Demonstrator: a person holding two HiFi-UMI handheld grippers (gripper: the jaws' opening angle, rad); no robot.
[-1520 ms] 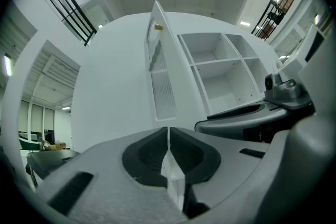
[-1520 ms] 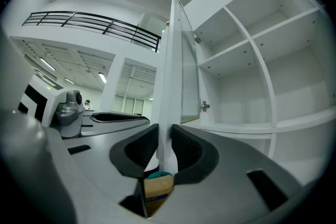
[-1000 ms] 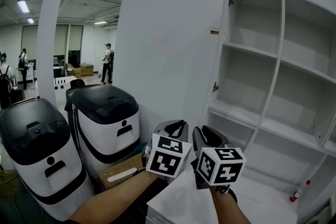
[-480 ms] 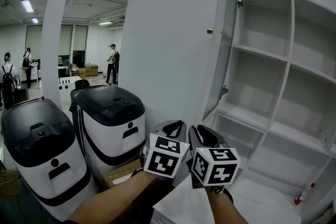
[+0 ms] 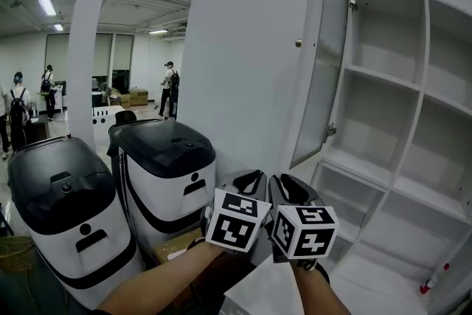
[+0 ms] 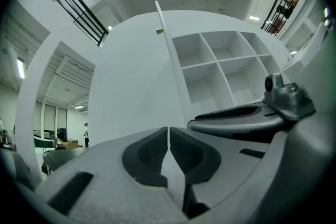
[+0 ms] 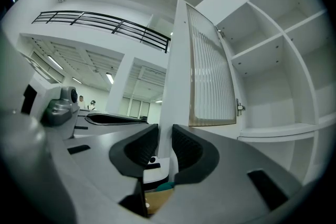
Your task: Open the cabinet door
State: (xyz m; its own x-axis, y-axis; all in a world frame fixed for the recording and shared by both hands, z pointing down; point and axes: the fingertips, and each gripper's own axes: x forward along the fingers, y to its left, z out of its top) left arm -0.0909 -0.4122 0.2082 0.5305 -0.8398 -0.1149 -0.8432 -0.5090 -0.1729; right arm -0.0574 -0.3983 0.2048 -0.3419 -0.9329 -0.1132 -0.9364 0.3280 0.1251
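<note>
Holding both grippers low and close together in front of us, we face the cabinet [image 5: 383,158]. Its door [image 5: 324,63] stands swung out at the left side of the bare white shelves, so the ribbed glass panel is angled toward us. A small latch [image 5: 330,131] shows near the door's lower edge.

Our left gripper [image 5: 247,177] has its jaws pressed together, with only a hairline slit between them and nothing held. In the left gripper view, this gripper [image 6: 168,134] points up at the door [image 6: 168,60], seen edge-on and well apart from it.

Our right gripper [image 5: 291,184] sits just beside the left. In the right gripper view, its jaws [image 7: 164,139] are a little apart and empty, and the door [image 7: 210,71] rises beyond them, untouched.

A red-capped bottle [image 5: 426,284] lies on the cabinet's bottom shelf. To our left stand two black-and-white machines [image 5: 162,166], and a few people [image 5: 172,88] stand far back in the room.
</note>
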